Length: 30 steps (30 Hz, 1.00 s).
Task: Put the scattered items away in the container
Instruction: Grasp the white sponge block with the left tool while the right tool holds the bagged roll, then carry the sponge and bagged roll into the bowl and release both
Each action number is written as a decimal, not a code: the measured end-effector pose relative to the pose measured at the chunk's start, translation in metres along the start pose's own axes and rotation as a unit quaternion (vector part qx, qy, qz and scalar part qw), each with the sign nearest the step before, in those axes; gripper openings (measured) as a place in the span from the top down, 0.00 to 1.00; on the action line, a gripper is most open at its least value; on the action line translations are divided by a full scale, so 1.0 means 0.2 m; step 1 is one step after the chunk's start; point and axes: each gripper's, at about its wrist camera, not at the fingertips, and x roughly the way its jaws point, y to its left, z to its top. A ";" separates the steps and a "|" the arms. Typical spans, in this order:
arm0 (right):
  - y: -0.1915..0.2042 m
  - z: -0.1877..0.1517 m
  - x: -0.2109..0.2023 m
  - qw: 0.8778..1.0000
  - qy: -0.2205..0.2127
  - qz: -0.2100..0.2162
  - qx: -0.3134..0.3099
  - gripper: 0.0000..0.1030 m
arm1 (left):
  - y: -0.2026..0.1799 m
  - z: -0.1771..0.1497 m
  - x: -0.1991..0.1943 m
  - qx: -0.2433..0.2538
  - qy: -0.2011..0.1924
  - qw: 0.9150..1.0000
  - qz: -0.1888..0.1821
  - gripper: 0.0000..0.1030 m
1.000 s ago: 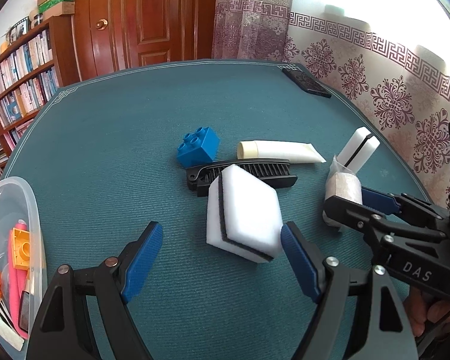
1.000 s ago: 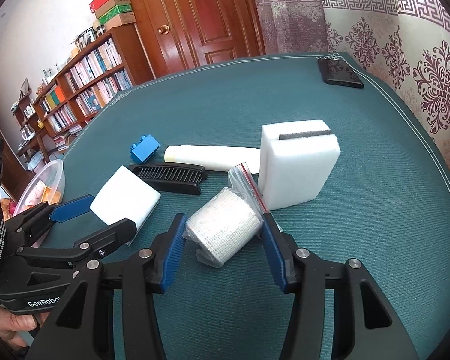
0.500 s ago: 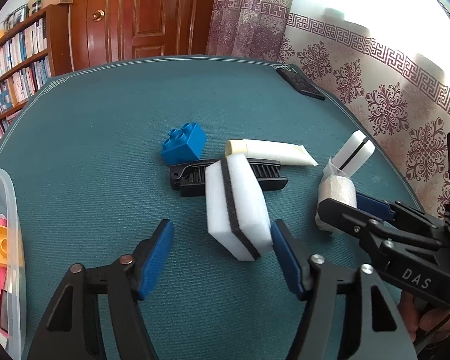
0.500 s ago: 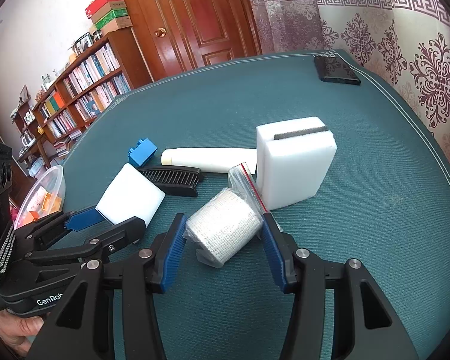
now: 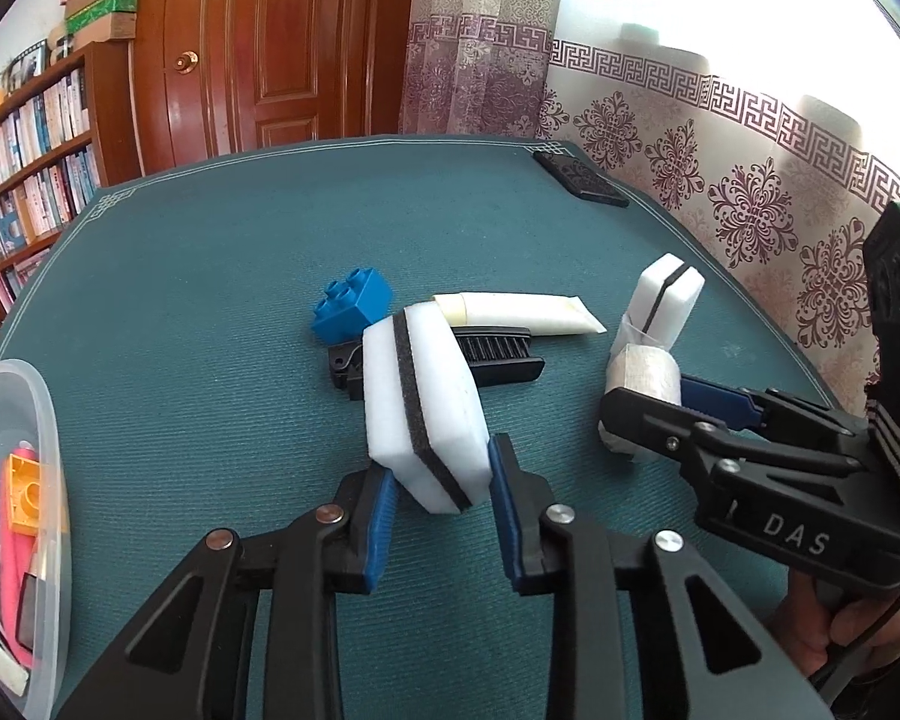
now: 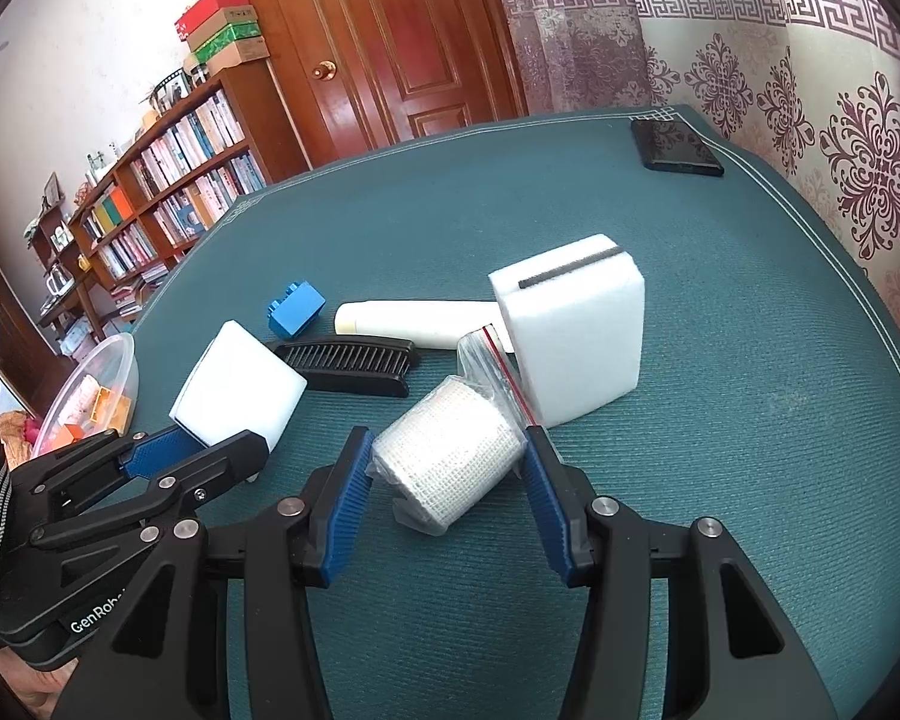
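Teal-clothed table [image 6: 750, 420] carries sponge [image 6: 576, 336], comb [image 6: 354, 363], tube [image 6: 414, 324], brick [image 6: 296, 309].

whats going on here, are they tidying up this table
A person is clearing items off a teal table with two handheld grippers. The left gripper is closed on a white sponge with a black middle layer. The right gripper has its fingers on either side of a bagged gauze roll. A blue brick, a black comb, a cream tube and a second sponge lie loose. The clear container at the left already holds a few things.
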 end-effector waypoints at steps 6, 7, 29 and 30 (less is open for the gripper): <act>0.06 -0.01 -0.02 1.000 -0.003 0.005 -0.009 0.49 | 0.04 -0.02 -0.08 0.002 -0.019 0.999 0.031 0.68; 0.07 -0.01 -0.02 1.000 -0.004 0.007 -0.011 0.49 | 0.05 -0.02 -0.10 0.001 -0.021 0.999 0.035 0.68; 0.28 -0.03 -0.05 0.999 -0.010 0.032 -0.023 0.49 | 0.32 -0.06 -0.31 -0.034 -0.058 0.993 0.097 0.68; 0.30 -0.03 -0.05 0.999 -0.012 0.034 -0.024 0.49 | 0.34 -0.06 -0.32 -0.036 -0.059 0.993 0.099 0.68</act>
